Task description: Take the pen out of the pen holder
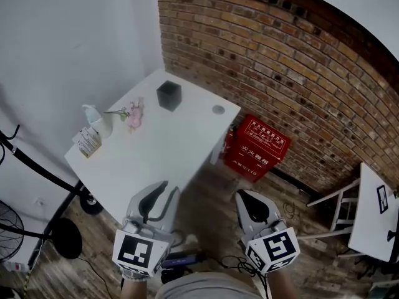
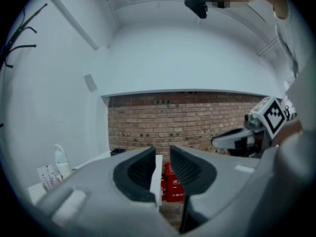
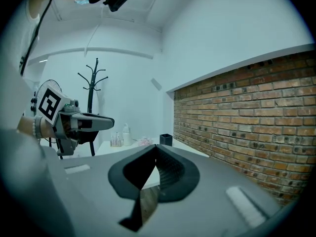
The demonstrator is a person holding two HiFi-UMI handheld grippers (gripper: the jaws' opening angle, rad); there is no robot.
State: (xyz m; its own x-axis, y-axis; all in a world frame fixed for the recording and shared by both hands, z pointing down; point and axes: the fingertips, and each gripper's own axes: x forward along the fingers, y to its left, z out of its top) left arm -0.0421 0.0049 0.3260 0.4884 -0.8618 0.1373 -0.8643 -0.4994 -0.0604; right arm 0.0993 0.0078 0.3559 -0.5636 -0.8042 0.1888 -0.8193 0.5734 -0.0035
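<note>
The black square pen holder stands near the far edge of the white table; I cannot make out a pen in it. It also shows small and far off in the right gripper view as the pen holder. Both grippers hover over the wooden floor in front of the table's near corner, well short of the holder. My left gripper is open with a narrow gap and nothing between its jaws. To its right, my right gripper has its jaw tips touching and holds nothing.
On the table's left side stand a white bottle, pink flowers and a small box. A red box sits by the brick wall. A black coat rack, a fan and a second white table surround the area.
</note>
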